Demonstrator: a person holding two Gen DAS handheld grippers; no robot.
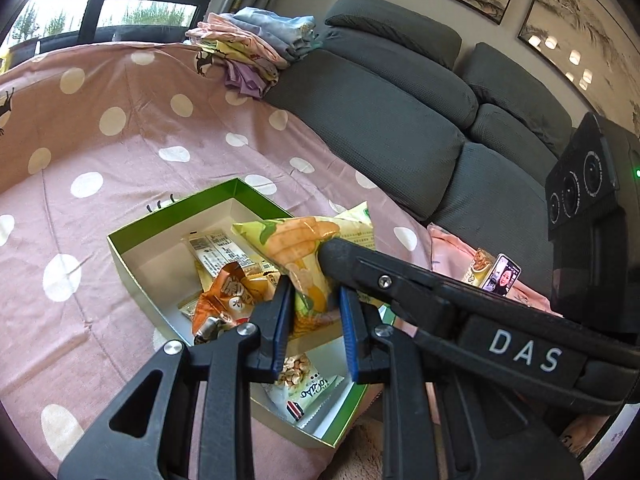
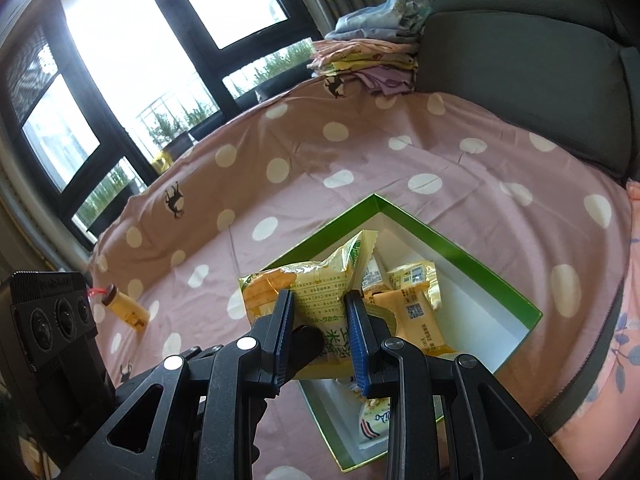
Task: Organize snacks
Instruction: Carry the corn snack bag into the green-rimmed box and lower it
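Left hand-held gripper [image 1: 312, 320] nearest, blue pads [image 1: 280, 320] partly open, loosely around the lower end of a yellow pack [image 1: 304, 248]; whether pressing it, cannot tell. Right hand-held gripper [image 2: 320, 332] likewise partly open with the same pack [image 2: 320, 292] between its pads [image 2: 356, 332], its black tip touching the pack in the left view. Pack hanging over the green box [image 1: 132, 240], near the box's front right side. Inside the box: white peanut pack [image 1: 300, 384] at the near corner, orange pack [image 1: 224, 300] in the middle, pale bar wrappers [image 1: 216, 252] behind. Box on a pink dotted sheet [image 1: 120, 140]. Further off, small bottle [image 2: 126, 310] on the sheet's left part. Folded clothes [image 1: 248, 44] at the far edge beside a grey sofa [image 1: 380, 112].
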